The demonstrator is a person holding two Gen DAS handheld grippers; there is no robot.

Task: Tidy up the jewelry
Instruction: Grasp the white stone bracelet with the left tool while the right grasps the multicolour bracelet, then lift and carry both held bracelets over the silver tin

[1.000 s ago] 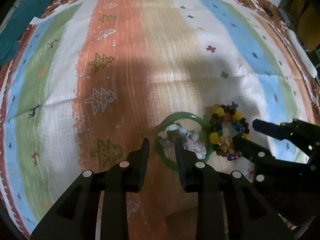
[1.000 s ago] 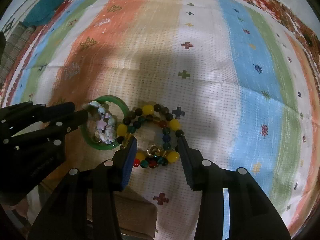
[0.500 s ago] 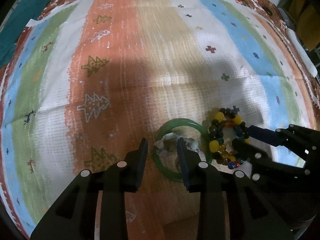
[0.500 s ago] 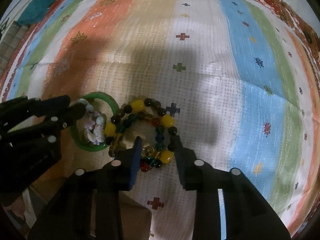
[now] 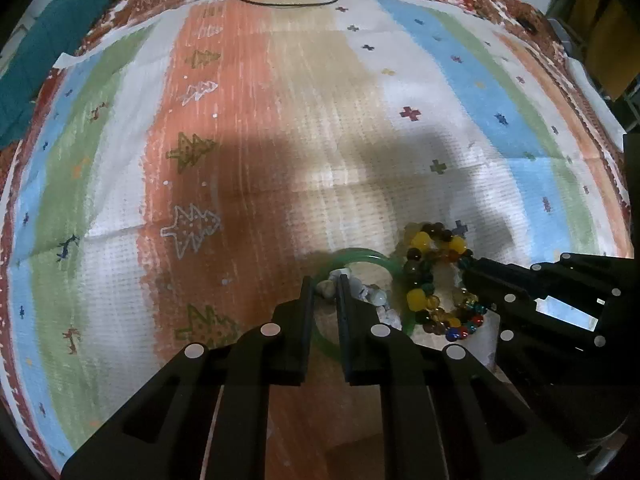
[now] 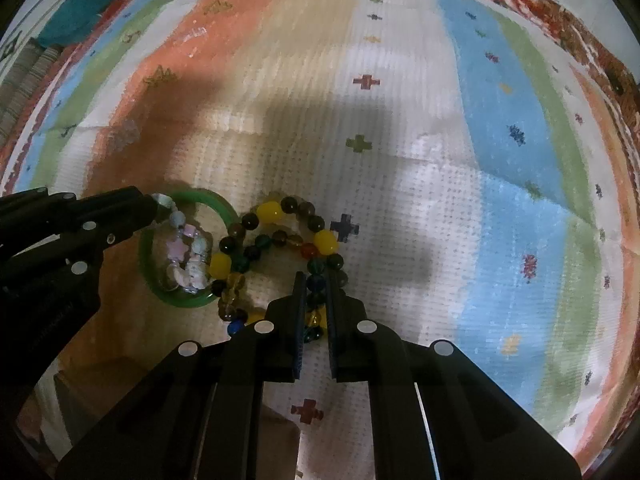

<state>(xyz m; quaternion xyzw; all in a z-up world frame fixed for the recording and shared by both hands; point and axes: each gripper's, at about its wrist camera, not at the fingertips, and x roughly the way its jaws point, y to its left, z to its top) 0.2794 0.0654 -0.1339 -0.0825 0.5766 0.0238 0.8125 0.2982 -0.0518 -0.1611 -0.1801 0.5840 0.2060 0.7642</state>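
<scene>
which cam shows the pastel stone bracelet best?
Right wrist: pastel stone bracelet lies mostly unobstructed inside the green bangle. Left wrist shows less; left gripper fingers cover most of it.

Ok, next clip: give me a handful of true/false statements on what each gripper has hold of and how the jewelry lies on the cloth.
1. The left gripper is closed on the pale stone bracelet. True.
2. The right gripper is wide open above bare cloth. False: its fingers pinch the multicolored bead bracelet.
3. The pale stone bracelet lies inside the green bangle. True.
4. The green bangle lies right of the bead bracelet in the right wrist view. False: it lies left.
5. The jewelry rests on a striped cloth. True.
</scene>
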